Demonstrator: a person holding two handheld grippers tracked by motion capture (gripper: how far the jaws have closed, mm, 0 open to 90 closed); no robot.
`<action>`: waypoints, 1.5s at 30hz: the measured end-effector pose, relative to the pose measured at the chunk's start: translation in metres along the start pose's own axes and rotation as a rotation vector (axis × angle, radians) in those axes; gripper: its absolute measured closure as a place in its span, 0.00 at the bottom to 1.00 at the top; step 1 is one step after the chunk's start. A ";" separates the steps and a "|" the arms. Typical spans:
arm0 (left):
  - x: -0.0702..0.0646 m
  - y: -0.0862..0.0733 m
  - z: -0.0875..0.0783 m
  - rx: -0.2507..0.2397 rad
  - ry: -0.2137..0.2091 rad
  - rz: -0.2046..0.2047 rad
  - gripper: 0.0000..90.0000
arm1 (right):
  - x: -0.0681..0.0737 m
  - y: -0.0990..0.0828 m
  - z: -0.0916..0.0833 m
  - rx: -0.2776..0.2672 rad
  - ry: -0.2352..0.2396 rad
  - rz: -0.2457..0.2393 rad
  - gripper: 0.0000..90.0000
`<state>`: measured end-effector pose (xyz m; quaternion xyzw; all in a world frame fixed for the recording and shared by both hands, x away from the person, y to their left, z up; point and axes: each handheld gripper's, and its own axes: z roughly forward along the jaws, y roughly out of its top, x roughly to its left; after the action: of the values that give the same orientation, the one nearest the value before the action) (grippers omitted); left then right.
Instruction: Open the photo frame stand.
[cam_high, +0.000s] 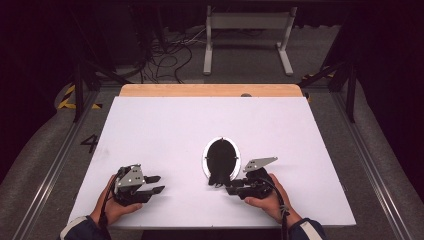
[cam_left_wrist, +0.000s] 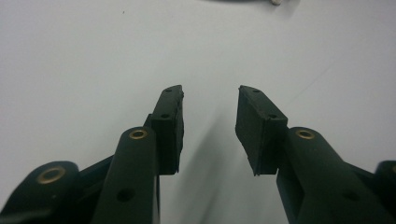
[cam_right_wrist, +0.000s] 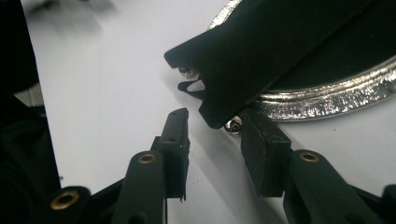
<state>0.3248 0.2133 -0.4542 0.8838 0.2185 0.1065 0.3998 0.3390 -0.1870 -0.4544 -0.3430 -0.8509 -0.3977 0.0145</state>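
An oval picture frame (cam_high: 221, 157) lies face down on the white table (cam_high: 165, 125), its black back up and a silver rim (cam_right_wrist: 327, 98) around it. A black easel leg (cam_right_wrist: 261, 51) sticks out over the frame's near end. My right gripper (cam_high: 229, 188) lies level just below that end and points left. In the right gripper view the jaws (cam_right_wrist: 215, 123) stand apart, the leg's tip is just at their fingertips, and neither pad presses on it. My left gripper (cam_high: 156, 184) rests at the lower left, open, with only bare table between its fingers (cam_left_wrist: 170, 121).
A person's hands (cam_high: 117, 205) hold both grippers at the table's near edge. A wooden strip (cam_high: 210, 90) runs along the far edge. Beyond it on the floor are a white metal stand (cam_high: 247, 40) and loose cables (cam_high: 170, 55).
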 end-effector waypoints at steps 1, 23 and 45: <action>0.000 0.000 0.001 0.011 0.003 -0.002 0.68 | -0.002 -0.001 0.001 0.001 0.009 0.017 0.68; -0.005 0.010 0.018 0.046 -0.008 -0.031 0.50 | -0.024 0.009 0.005 -0.141 0.178 0.322 0.54; 0.017 0.054 0.064 0.013 0.006 -0.070 0.32 | -0.045 0.019 0.023 -0.228 0.227 0.476 0.61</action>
<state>0.3790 0.1479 -0.4551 0.8779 0.2509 0.0935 0.3970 0.3899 -0.1888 -0.4708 -0.4858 -0.6891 -0.5121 0.1641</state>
